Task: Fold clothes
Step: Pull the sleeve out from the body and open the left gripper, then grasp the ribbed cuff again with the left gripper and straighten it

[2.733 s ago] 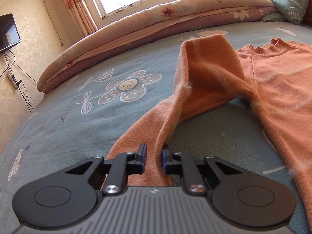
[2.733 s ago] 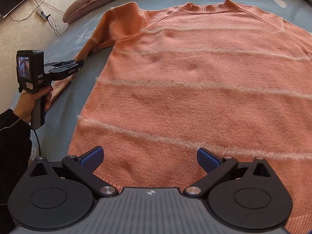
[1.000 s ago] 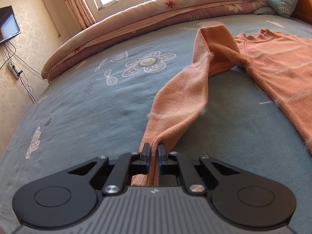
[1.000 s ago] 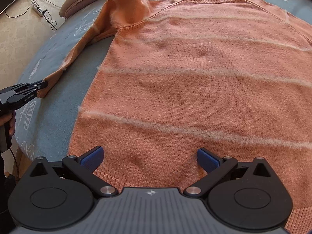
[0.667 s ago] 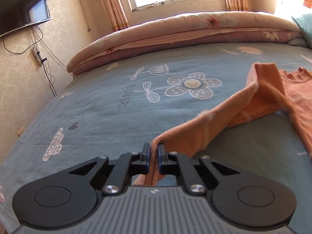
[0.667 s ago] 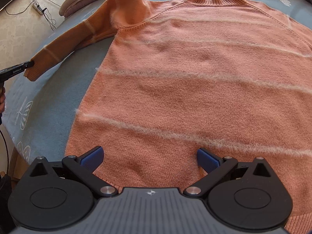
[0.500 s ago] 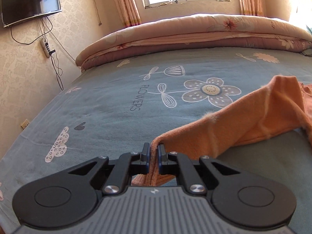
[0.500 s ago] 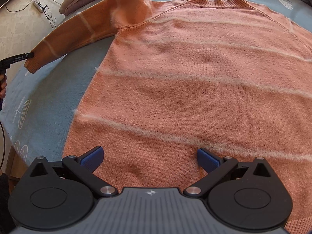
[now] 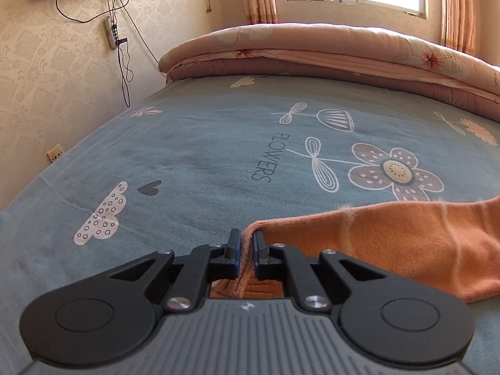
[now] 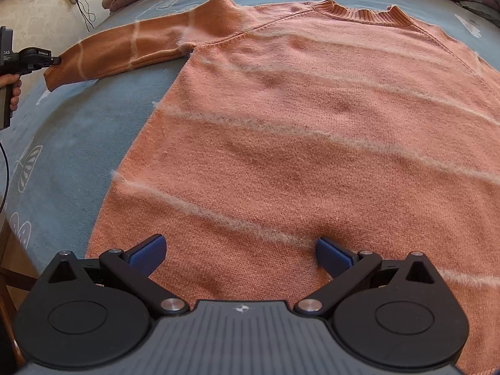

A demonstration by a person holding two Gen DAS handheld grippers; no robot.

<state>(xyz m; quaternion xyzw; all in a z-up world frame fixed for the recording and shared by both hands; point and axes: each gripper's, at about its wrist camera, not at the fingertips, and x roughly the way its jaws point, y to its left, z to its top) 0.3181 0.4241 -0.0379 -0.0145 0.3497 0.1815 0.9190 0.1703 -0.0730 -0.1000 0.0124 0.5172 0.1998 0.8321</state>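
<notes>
An orange sweater (image 10: pixel 312 131) with pale fuzzy stripes lies flat on the blue-grey bed sheet (image 10: pixel 93 118), collar at the far side. Its left sleeve (image 10: pixel 125 53) stretches out to the left, cuff pinched in my left gripper (image 10: pixel 55 60). In the left wrist view that gripper (image 9: pixel 247 250) is shut on the sleeve cuff (image 9: pixel 250 281), and the sleeve (image 9: pixel 390 243) runs off to the right. My right gripper (image 10: pixel 240 253) stands open just above the sweater's lower body, nothing between its blue pads.
A folded floral quilt (image 9: pixel 343 50) lies along the far edge of the bed. A wall with cables and a power strip (image 9: pixel 112 32) is on the left, a TV above. The bed's left edge (image 10: pixel 18 218) drops off near a person's hand (image 10: pixel 12 90).
My left gripper has pulled the sleeve outward to the left and rolled, so the sleeve now lies stretched almost straight from the shoulder. The right gripper has stayed open over the hem.
</notes>
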